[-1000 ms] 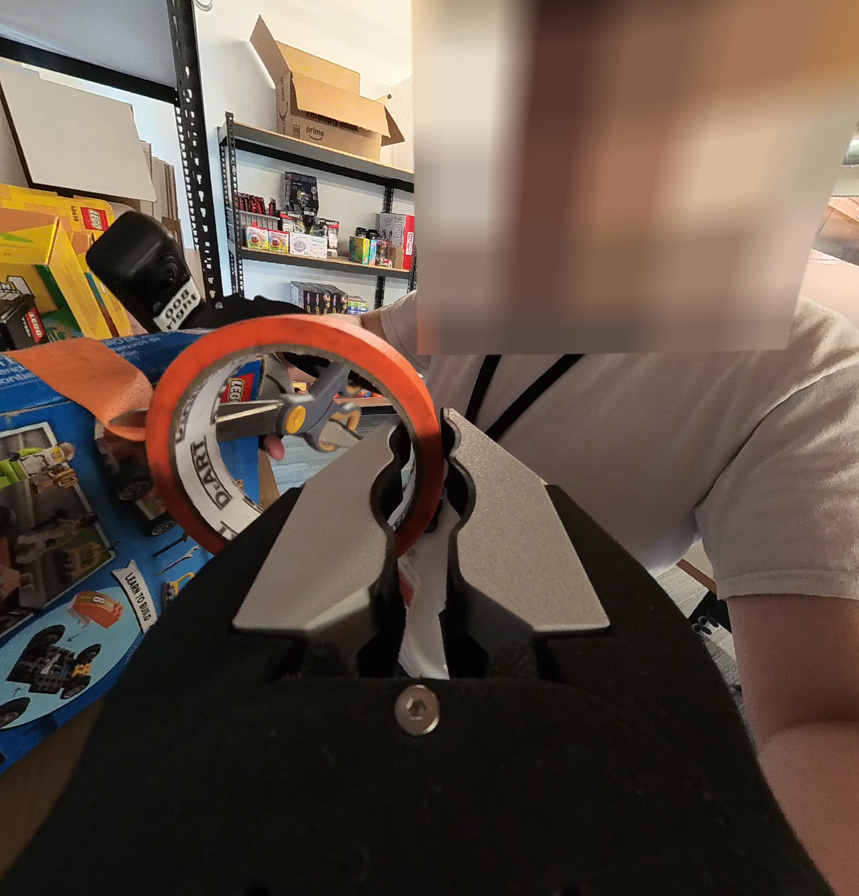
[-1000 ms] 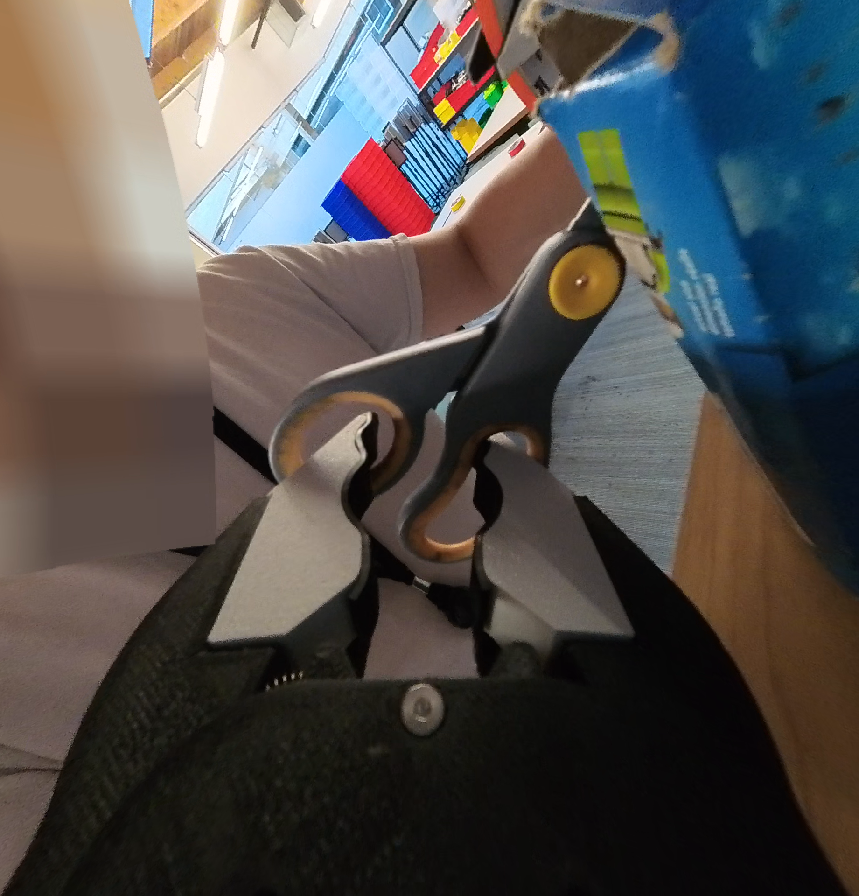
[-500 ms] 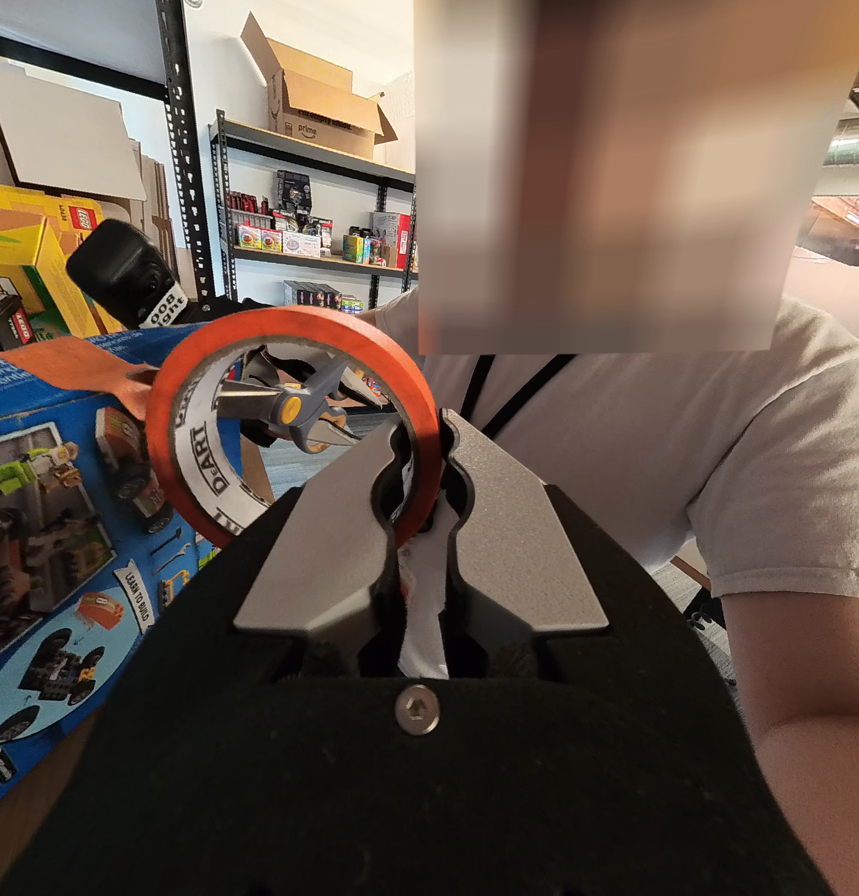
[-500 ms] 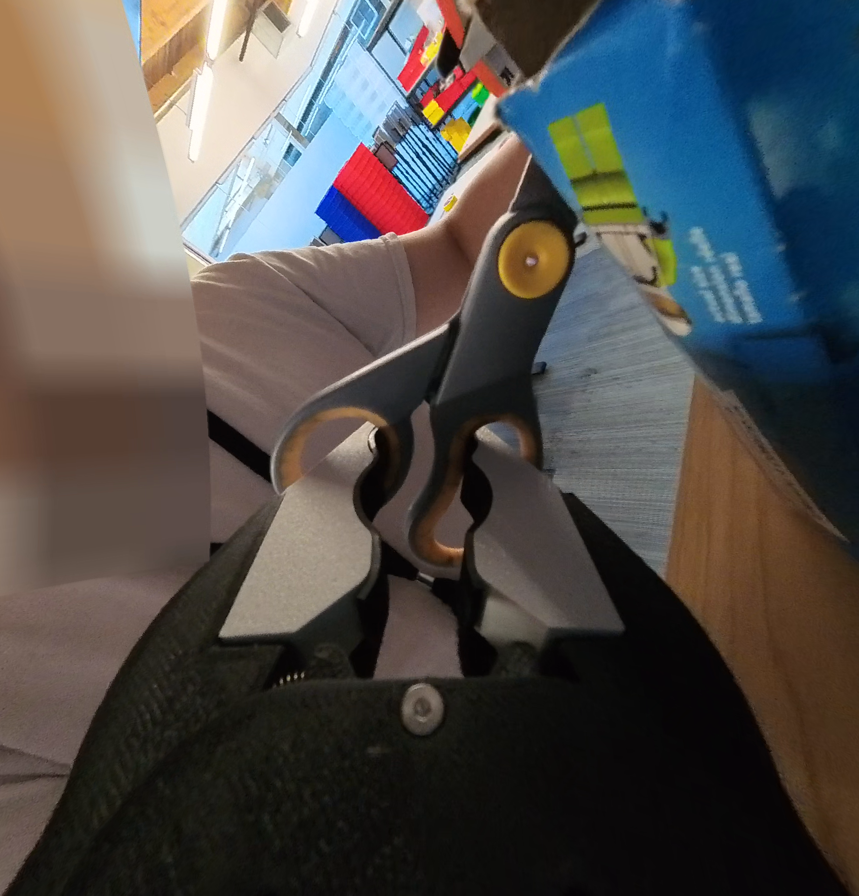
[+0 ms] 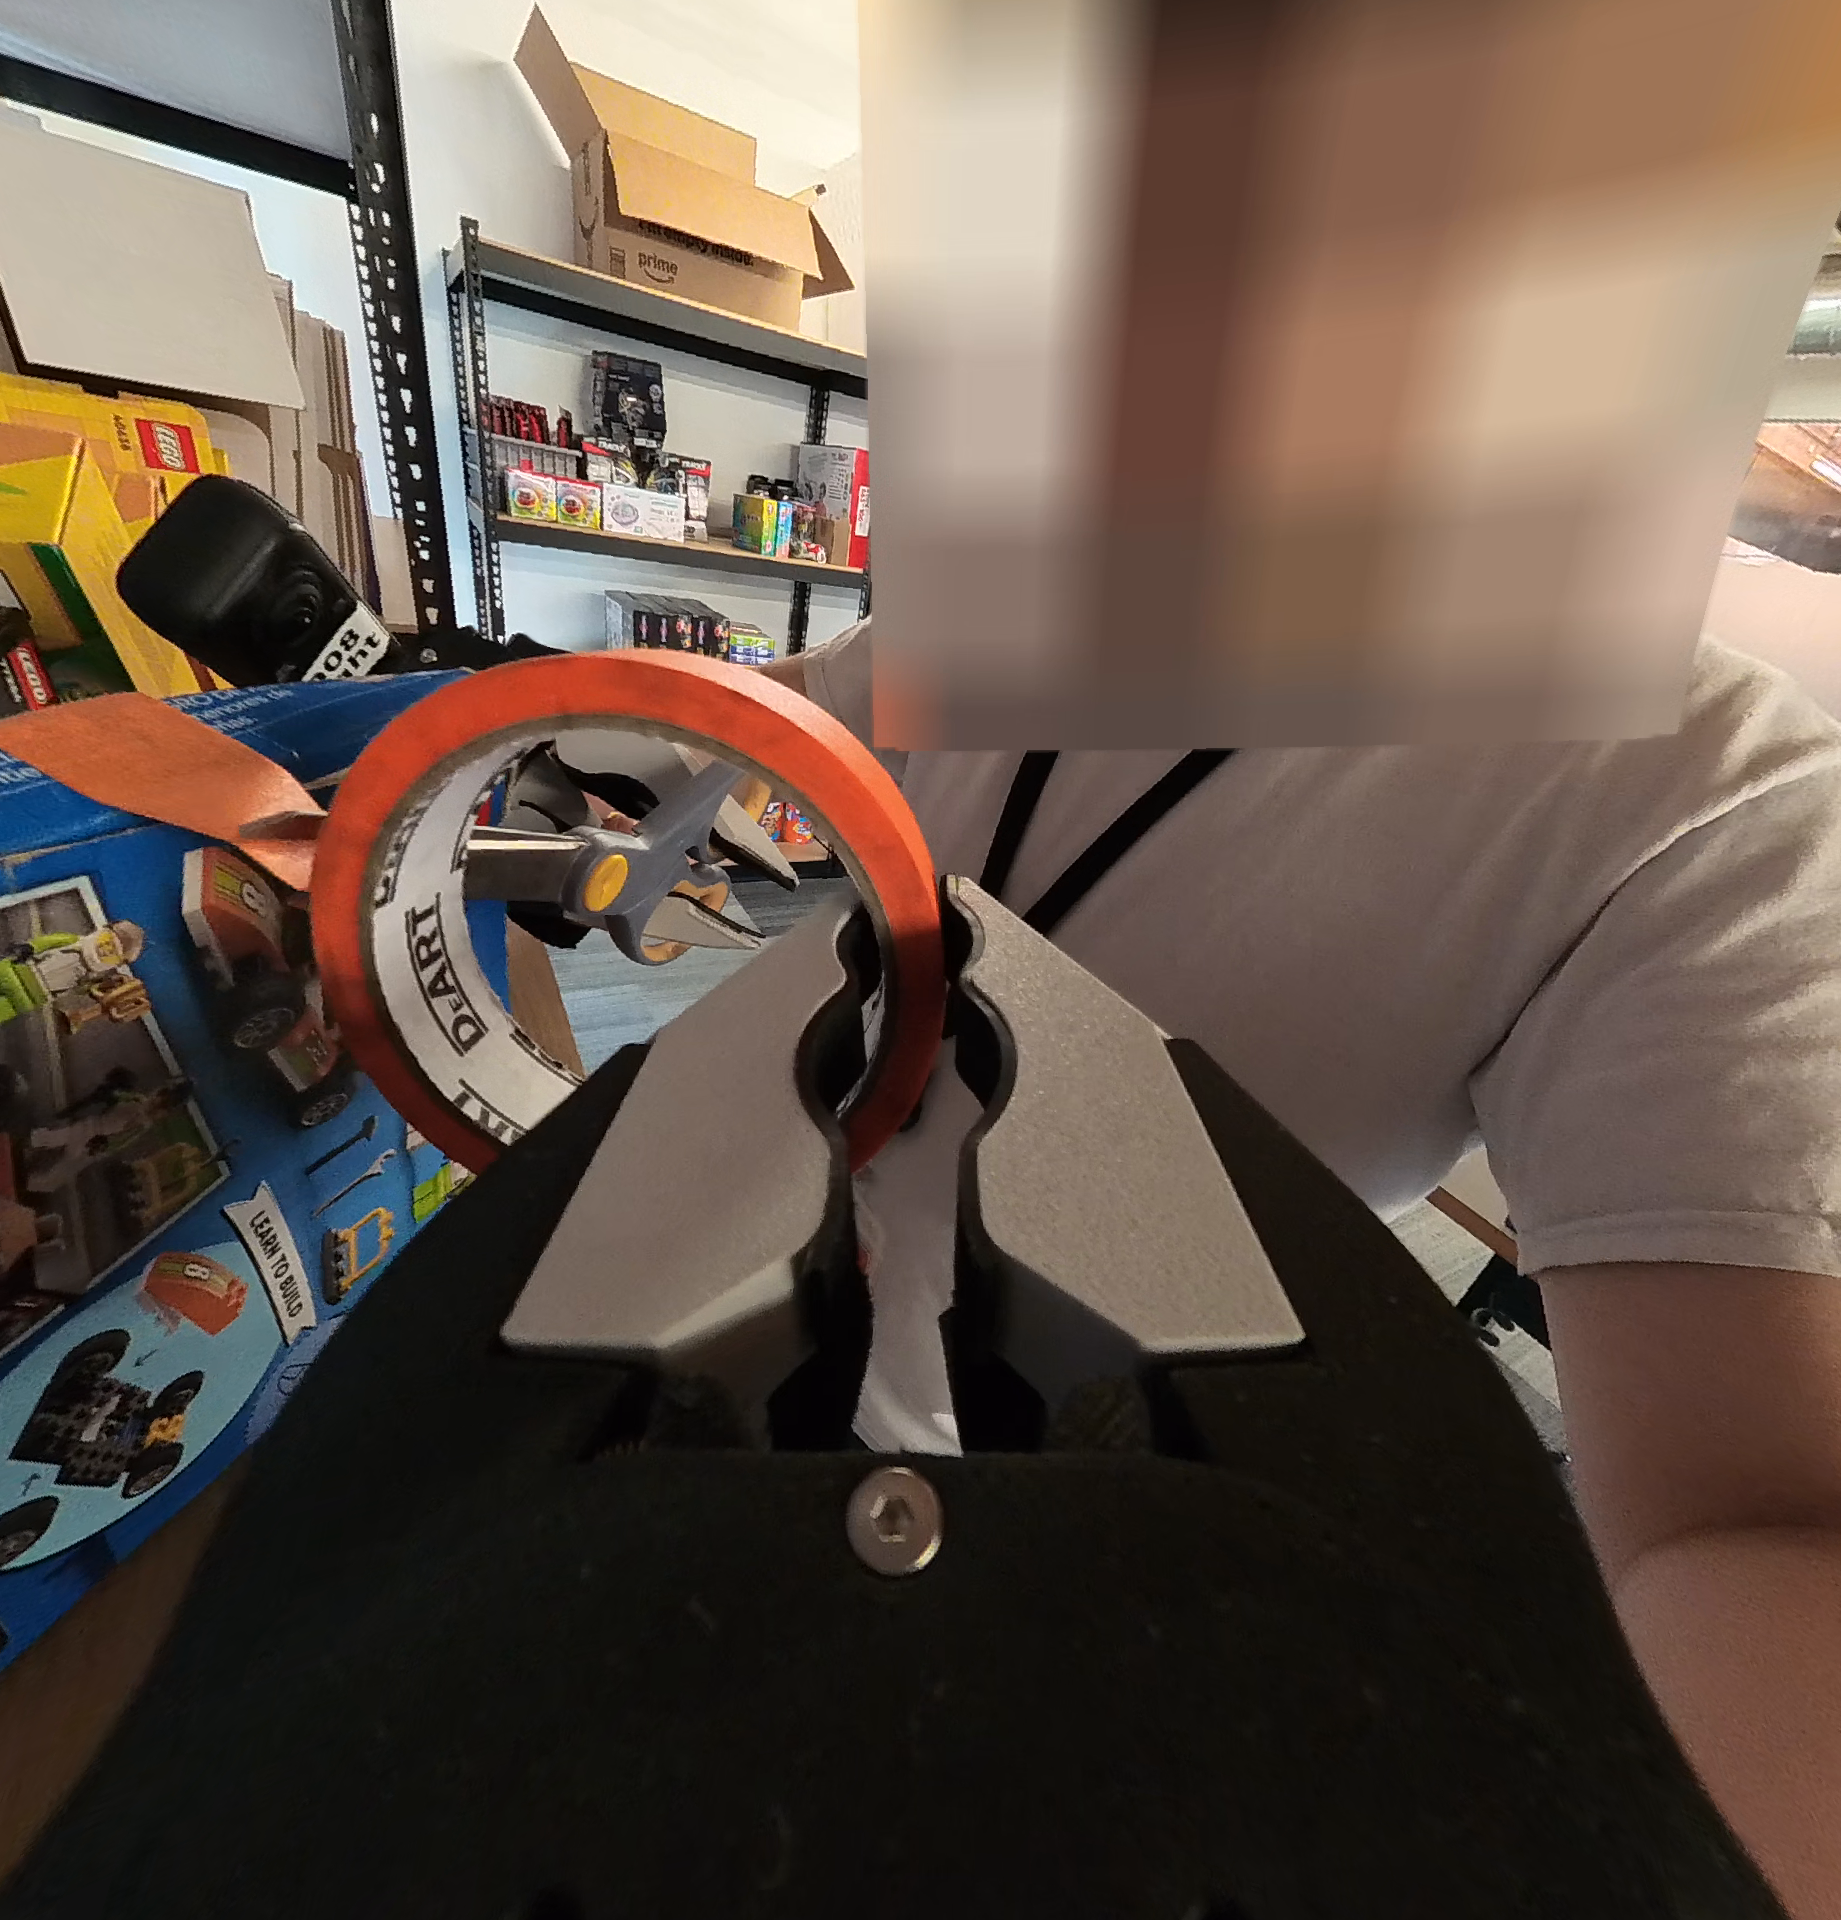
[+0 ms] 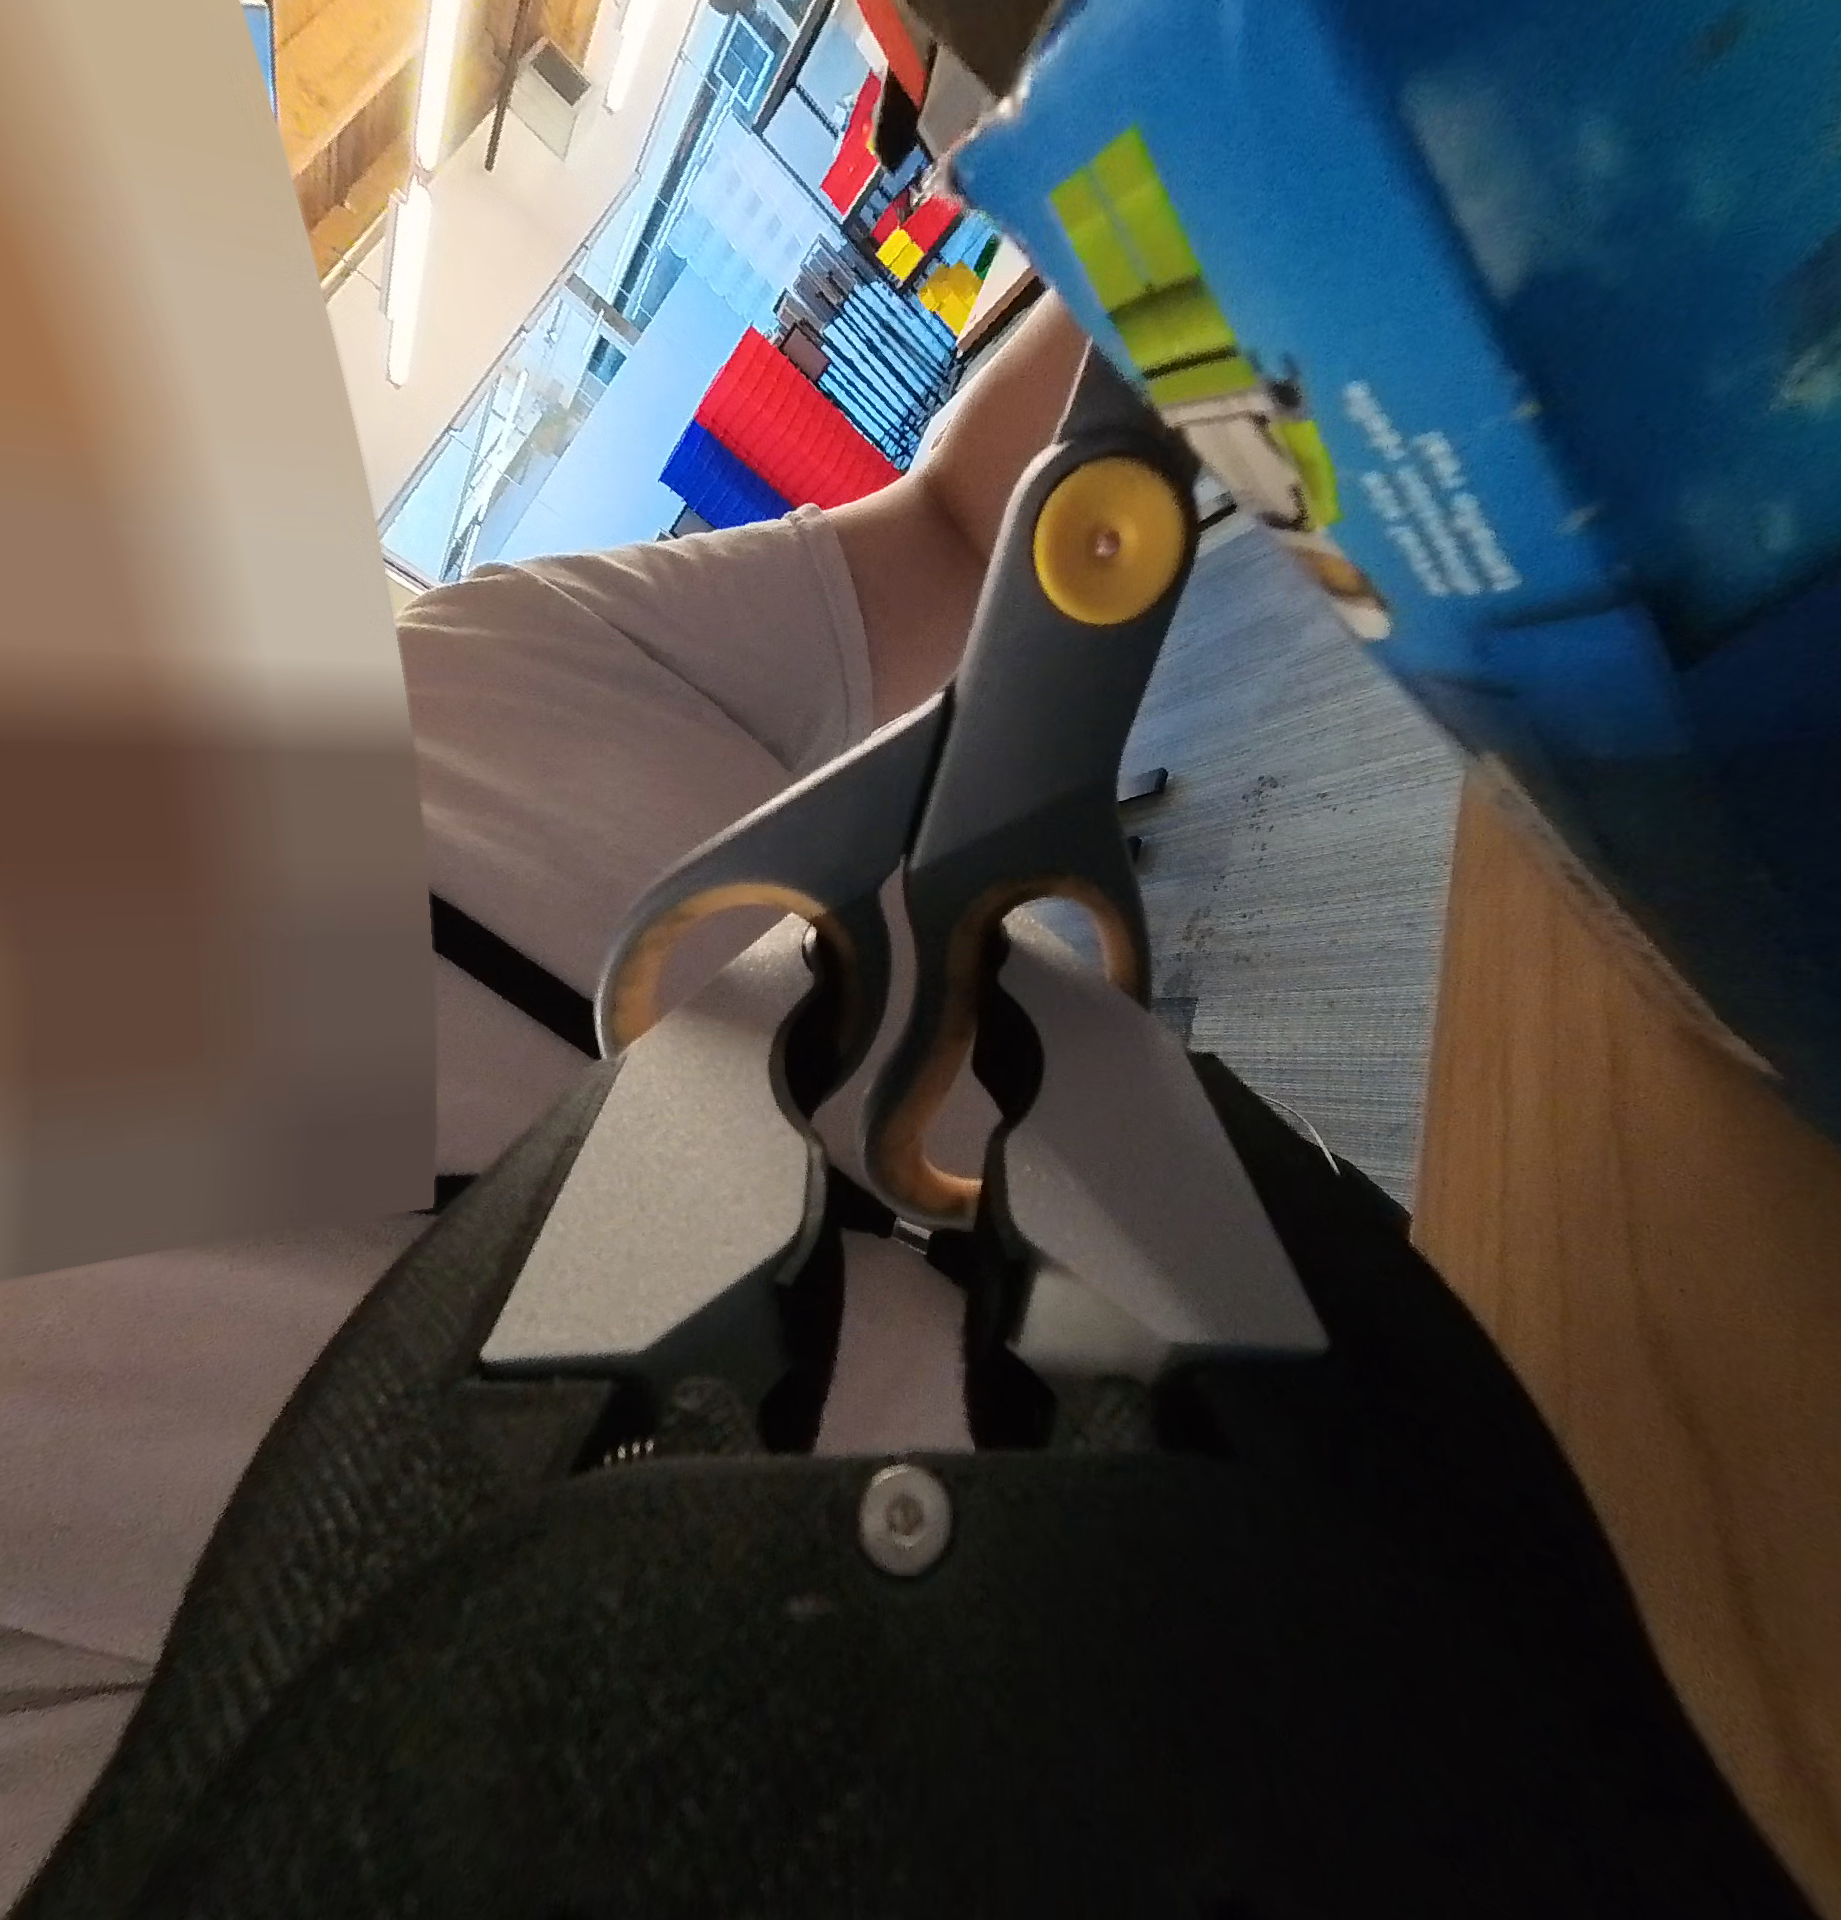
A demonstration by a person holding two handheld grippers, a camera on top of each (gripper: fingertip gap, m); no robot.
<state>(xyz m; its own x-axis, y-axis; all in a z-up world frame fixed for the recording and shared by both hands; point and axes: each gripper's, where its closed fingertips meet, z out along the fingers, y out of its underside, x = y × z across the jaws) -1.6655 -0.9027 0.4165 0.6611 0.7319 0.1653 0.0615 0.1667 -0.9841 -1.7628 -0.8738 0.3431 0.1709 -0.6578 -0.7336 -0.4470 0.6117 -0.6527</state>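
Left wrist view, left to right. Stacked yellow boxes [image 5: 54,520] at far left, in front of a metal shelf rack [image 5: 656,436] with an open cardboard box [image 5: 687,239] on its top shelf. Below them a blue toy box [image 5: 116,1091] lies tilted on a wooden table [image 5: 22,1704]. A strip of orange tape [image 5: 157,764] runs across the toy box's top edge and joins the tape roll [image 5: 625,707].

Left gripper [image 5: 900,971]: fingers narrow, pinching the roll's right wall, one finger inside the ring, one outside. Roll stands on edge, just beside the toy box.

Seen through the ring: scissors [image 5: 625,883], grey with a yellow pivot, carried by the right gripper [image 5: 261,603], whose black body shows above the toy box. Blades point left toward the tape strip; can't tell if they touch it.

A person in a white shirt [image 5: 1363,987] with a black lanyard fills the right side.

Right wrist view, left to right. White shirt sleeve [image 6: 635,665] and bare arm, then the scissors [image 6: 1009,790] centre. Right gripper [image 6: 900,997]: fingers narrow, one through each handle loop with both loop inner sides pinched between them. The blades go up and right and are hidden behind the toy box [image 6: 1467,364]. Table [image 6: 1622,1299] at lower right, grey floor [image 6: 1300,862] beyond it.
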